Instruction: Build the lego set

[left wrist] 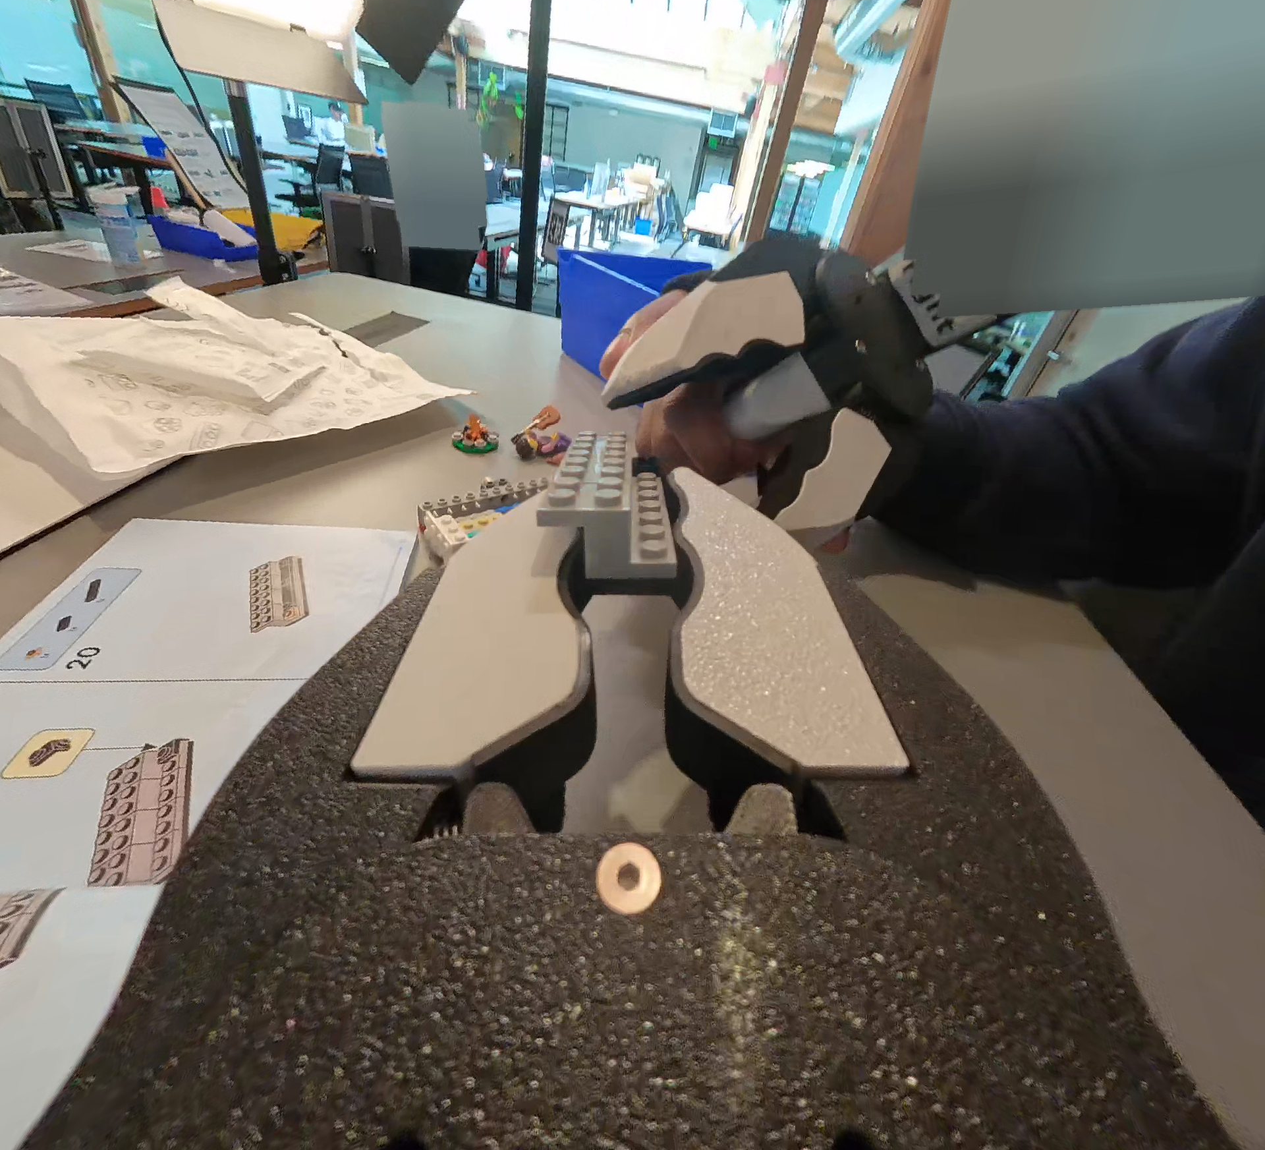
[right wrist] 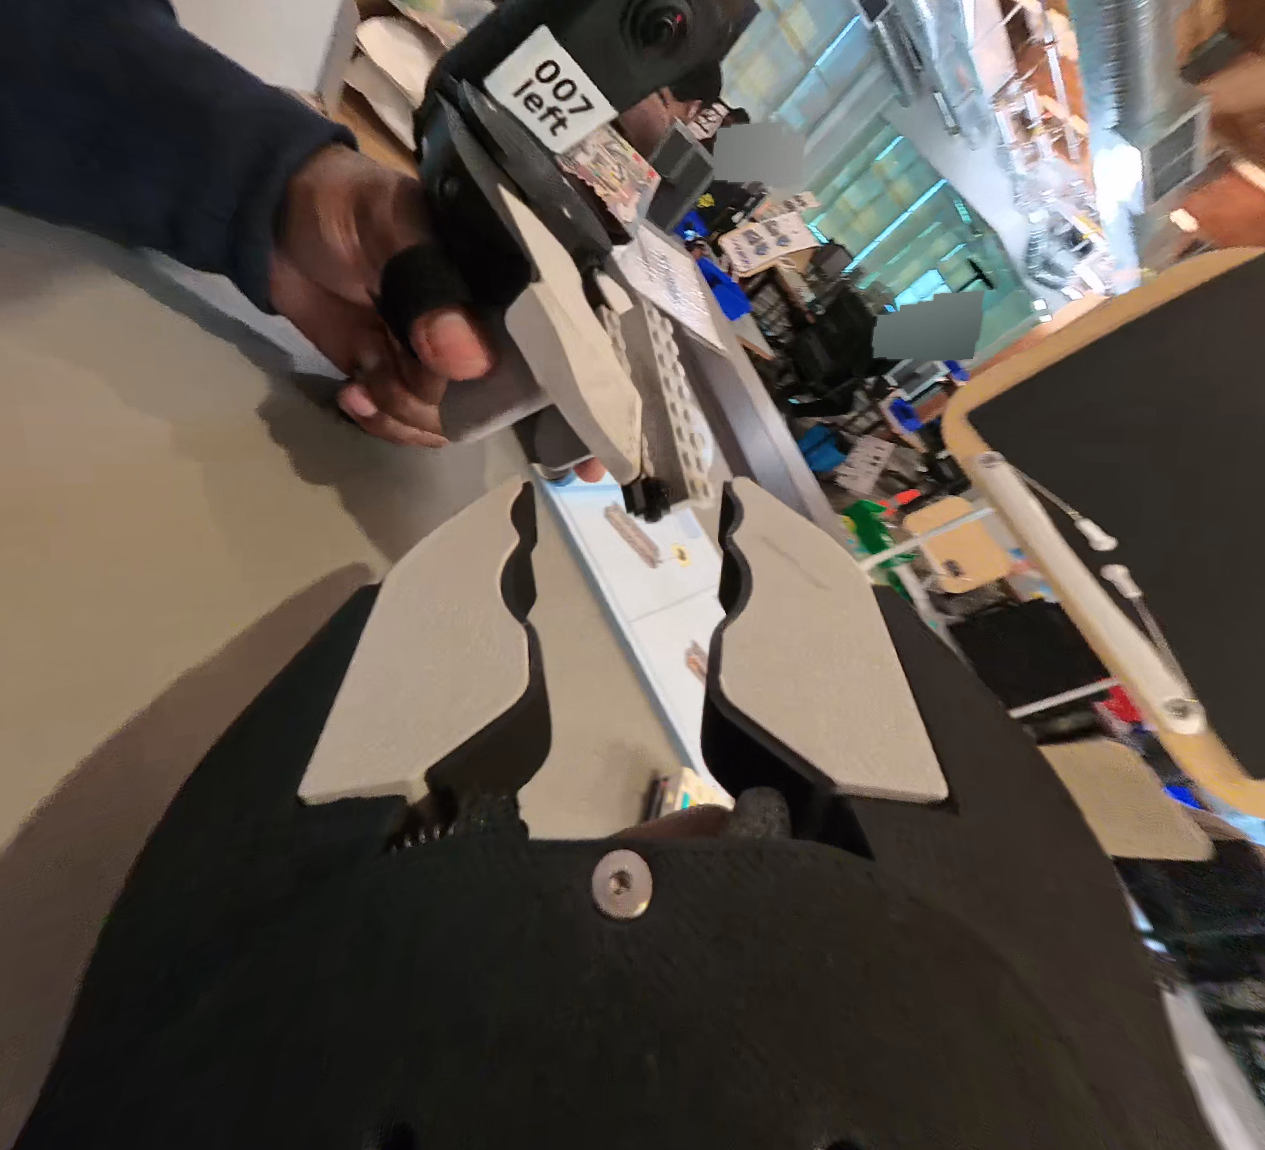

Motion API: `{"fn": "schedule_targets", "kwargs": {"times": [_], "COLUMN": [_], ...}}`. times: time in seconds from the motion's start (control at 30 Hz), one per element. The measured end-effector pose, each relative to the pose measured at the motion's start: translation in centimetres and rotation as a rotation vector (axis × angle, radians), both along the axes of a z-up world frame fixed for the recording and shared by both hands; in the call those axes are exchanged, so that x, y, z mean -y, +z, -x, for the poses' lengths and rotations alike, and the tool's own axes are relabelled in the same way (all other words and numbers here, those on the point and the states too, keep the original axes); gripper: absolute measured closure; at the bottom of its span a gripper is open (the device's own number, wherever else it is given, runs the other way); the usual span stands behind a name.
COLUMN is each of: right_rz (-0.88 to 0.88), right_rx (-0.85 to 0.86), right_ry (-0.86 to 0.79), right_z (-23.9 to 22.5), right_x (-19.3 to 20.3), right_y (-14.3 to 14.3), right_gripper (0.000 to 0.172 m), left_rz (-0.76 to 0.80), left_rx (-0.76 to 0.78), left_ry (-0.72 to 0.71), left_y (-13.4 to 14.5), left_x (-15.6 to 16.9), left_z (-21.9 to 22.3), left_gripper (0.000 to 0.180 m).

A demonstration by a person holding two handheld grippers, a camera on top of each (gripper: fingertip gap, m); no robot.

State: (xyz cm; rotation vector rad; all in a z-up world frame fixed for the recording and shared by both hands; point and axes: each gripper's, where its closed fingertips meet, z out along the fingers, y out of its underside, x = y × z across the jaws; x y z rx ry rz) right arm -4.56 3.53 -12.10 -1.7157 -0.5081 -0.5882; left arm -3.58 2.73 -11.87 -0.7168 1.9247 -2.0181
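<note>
My left claw (left wrist: pixel 619 542) is clamped on a grey studded plastic brick assembly (left wrist: pixel 606 501), pads pressing its lower block from both sides. A small black brick piece (left wrist: pixel 647 467) sits at its far end. My right claw (right wrist: pixel 626 501) stands wide apart with nothing between its fingers, just short of that black piece (right wrist: pixel 647 497).

Writing: a white printed sticker (right wrist: pixel 547 90) on the left claw's body, below its black camera (right wrist: pixel 657 15), shows only from the right wrist. The open white instruction booklet (left wrist: pixel 171 638) on the grey table (left wrist: pixel 479 350) bears step numbering and brick diagrams.

Left wrist view only: a crumpled white printed paper bag (left wrist: pixel 205 377), a small campfire model on a green round base (left wrist: pixel 474 436), a toy figure in purple lying with a brown guitar (left wrist: pixel 541 436), a partly built grey-and-white brick frame (left wrist: pixel 465 511), and a blue plastic bin (left wrist: pixel 602 302).

Right wrist view only: a black-backed chair with a light wooden rim (right wrist: pixel 1095 432).
</note>
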Motion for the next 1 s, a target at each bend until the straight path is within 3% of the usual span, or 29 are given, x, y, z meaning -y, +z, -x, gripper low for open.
{"fn": "schedule_targets", "kwargs": {"times": [0.37,0.73,1.0], "right_rz": [0.021,-0.026,0.006], "right_rx": [-0.17,-0.305,-0.311], "right_ry": [0.007,0.016,-0.022], "right_z": [-0.5,-1.3,-1.6], "right_x": [0.2,-0.1,-0.7], "right_y": [-0.8,-1.8,-3.1], "right_gripper": [0.118,0.12,0.125], "left_rz": [-0.274,-0.194,-0.006], "left_rx": [-0.082,-0.012,0.114], "left_ry": [0.062,0.155,0.235], "left_y": [-3.5,-2.0,0.8], "left_x": [1.0,-0.6,-2.2], "left_z": [-0.6,-1.7,-2.0], "left_gripper": [0.163,0.163,0.163]}}
